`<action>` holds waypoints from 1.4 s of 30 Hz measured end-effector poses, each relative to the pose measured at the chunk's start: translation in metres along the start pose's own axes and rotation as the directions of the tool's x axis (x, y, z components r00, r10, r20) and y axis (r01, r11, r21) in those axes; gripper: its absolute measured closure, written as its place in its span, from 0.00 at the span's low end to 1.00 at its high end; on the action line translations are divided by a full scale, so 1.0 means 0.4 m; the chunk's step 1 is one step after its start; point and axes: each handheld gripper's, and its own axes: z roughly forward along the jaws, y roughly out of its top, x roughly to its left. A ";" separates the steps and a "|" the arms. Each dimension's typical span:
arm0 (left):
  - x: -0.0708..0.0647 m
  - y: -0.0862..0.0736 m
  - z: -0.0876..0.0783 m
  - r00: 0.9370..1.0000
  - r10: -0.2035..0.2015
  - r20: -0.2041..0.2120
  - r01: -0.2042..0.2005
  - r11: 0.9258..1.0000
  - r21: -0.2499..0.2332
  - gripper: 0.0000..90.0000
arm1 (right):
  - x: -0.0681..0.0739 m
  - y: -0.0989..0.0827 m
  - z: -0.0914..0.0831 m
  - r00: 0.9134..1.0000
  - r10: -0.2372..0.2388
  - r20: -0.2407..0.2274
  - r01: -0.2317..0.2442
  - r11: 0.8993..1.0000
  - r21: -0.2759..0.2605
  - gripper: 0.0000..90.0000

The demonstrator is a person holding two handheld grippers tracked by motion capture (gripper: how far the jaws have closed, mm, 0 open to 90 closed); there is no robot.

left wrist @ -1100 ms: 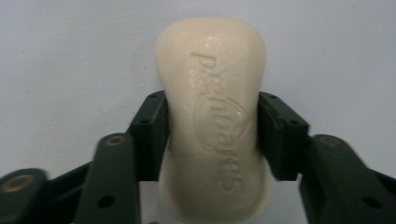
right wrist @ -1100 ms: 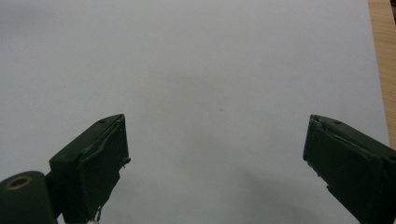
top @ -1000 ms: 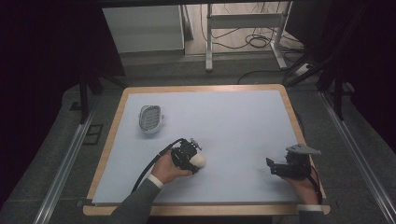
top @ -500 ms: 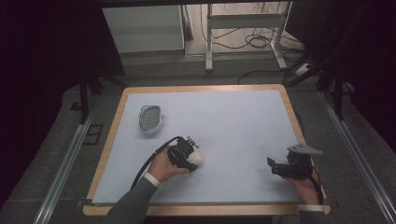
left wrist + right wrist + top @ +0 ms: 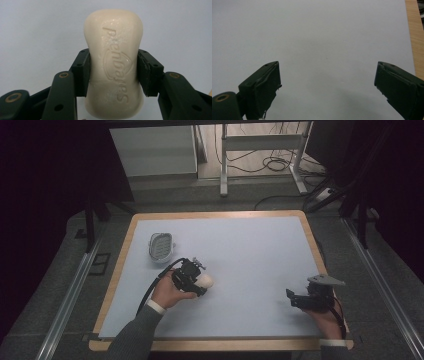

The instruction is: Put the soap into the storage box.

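A cream bar of soap (image 5: 113,62) with embossed lettering sits between the black jaws of my left gripper (image 5: 113,72), whose pads press on both its sides. In the high view the same soap (image 5: 205,281) sticks out to the right of the left gripper (image 5: 199,280), held just above the pale table sheet (image 5: 250,250) left of centre. A grey oval soap dish (image 5: 161,247) lies up and to the left of that hand. My right gripper (image 5: 290,297) rests near the table's right front, and its jaws (image 5: 327,87) stand wide apart with nothing between them.
The wooden table rim (image 5: 314,245) frames the sheet, and the same rim (image 5: 414,37) runs along the right of the right gripper view. Metal rails (image 5: 75,290) flank the table. A desk frame and cables (image 5: 265,160) stand on the floor beyond the far edge.
My left gripper with the soap has lifted slightly and shifted a little left and away. The right gripper has stayed where it was.
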 end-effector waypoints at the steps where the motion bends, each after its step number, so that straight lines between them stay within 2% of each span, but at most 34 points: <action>1: 0.000 0.000 0.000 1.000 0.000 0.000 0.000 1.000 0.000 0.55 | 0.000 0.000 0.000 1.000 0.000 0.000 0.000 1.000 0.000 0.07; 17: 0.038 0.005 -0.035 1.000 -0.026 0.000 0.026 0.999 -0.021 0.55 | -0.002 -0.001 -0.001 1.000 0.001 0.002 -0.001 1.000 0.001 0.07; 28: 0.072 0.010 -0.073 0.999 -0.049 -0.019 0.049 0.998 -0.046 0.55 | -0.005 -0.002 0.000 1.000 0.005 0.005 -0.005 1.000 0.002 0.07; 42: 0.089 0.013 -0.097 0.997 -0.060 -0.041 0.057 0.997 -0.060 0.55 | -0.006 -0.002 0.000 1.000 0.010 0.008 -0.010 1.000 0.001 0.07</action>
